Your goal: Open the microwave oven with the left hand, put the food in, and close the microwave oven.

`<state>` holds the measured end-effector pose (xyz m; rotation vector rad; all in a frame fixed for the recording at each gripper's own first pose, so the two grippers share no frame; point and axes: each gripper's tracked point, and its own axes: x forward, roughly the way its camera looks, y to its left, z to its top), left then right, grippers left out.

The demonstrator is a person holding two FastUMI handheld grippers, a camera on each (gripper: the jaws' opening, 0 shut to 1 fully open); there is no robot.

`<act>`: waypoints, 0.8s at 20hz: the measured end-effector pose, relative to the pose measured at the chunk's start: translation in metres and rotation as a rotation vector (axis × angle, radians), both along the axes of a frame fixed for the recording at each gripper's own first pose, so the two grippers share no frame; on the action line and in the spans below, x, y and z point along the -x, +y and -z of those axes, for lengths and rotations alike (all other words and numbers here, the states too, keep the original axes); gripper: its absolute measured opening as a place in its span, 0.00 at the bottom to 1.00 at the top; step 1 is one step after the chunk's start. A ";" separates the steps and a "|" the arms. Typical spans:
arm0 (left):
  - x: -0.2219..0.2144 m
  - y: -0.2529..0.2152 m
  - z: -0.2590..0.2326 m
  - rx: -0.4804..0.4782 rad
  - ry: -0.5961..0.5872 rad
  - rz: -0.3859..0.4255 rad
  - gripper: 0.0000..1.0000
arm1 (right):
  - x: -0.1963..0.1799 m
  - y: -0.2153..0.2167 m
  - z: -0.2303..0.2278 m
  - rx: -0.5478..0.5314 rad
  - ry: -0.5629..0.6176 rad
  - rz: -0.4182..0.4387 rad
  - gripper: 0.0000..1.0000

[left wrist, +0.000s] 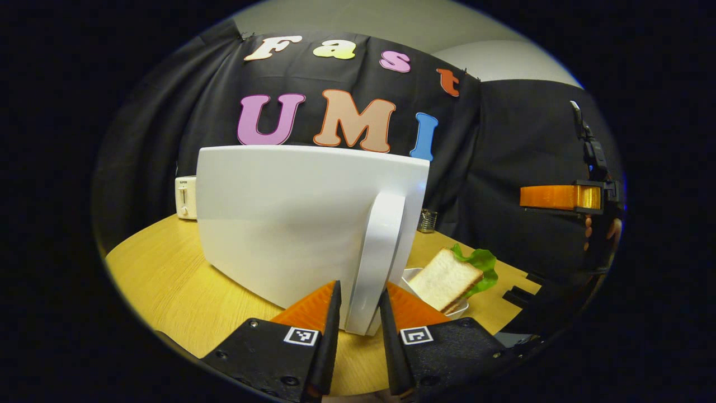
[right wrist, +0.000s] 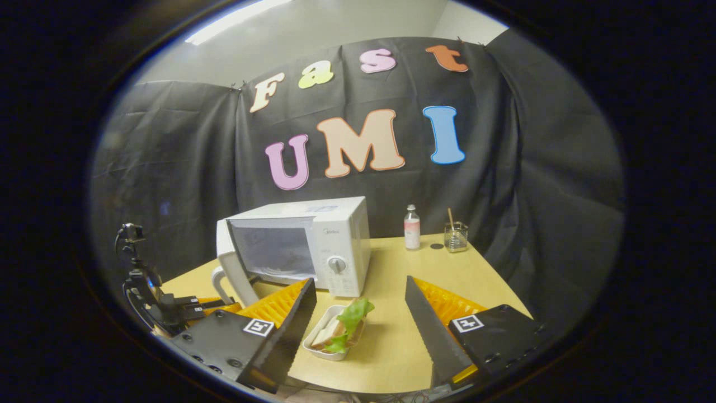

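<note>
We find the left gripper [left wrist: 359, 299] clenched on the handle [left wrist: 373, 263] of the microwave [right wrist: 302, 243] door [left wrist: 291, 218], which stands ajar. The right gripper [right wrist: 361, 330] hangs released above the sandwich [right wrist: 341, 327], which lies in its tray [right wrist: 320, 338] on the table [right wrist: 391, 347] before the microwave.

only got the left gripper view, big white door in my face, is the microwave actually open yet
Observer: Yes. In the right gripper view the white microwave oven has its door swung well out, and the cavity shows.
Operator: where's the right gripper
Observer: The right gripper is open. Its fingers stand apart on either side of the white tray holding the toast-and-lettuce sandwich, touching neither.
Operator: anything hidden behind the door
Observer: A small pink-and-white bottle stands on the wooden table, right of the microwave in that view.
</note>
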<state>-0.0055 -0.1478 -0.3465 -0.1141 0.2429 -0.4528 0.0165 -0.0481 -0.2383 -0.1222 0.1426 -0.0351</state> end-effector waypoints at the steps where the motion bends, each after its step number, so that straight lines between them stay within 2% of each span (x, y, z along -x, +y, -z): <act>1: 0.006 0.007 0.001 -0.010 0.010 -0.010 0.40 | -0.002 0.002 0.005 -0.007 0.010 -0.008 0.99; 4: 0.017 0.031 0.002 -0.041 0.019 -0.053 0.43 | -0.010 0.003 0.021 -0.027 0.058 -0.013 0.99; 5: 0.020 0.039 0.003 -0.053 0.020 -0.062 0.48 | -0.013 0.002 0.027 -0.032 0.075 -0.012 0.99; 6: 0.024 0.048 0.002 -0.058 0.021 -0.076 0.53 | -0.016 0.001 0.031 -0.034 0.086 -0.007 0.92; 7: 0.027 0.055 0.002 -0.062 0.023 -0.087 0.63 | -0.019 -0.001 0.034 -0.032 0.093 -0.001 0.92; 9: 0.033 0.075 0.002 -0.086 0.016 -0.125 0.67 | -0.023 -0.006 0.040 -0.027 0.104 0.014 0.92; 11: 0.039 0.093 0.004 -0.095 0.035 -0.162 0.80 | -0.027 -0.007 0.049 -0.033 0.124 0.021 0.92; 16: 0.056 0.144 0.003 -0.093 0.063 -0.271 0.81 | -0.035 -0.004 0.073 -0.074 0.180 0.008 0.92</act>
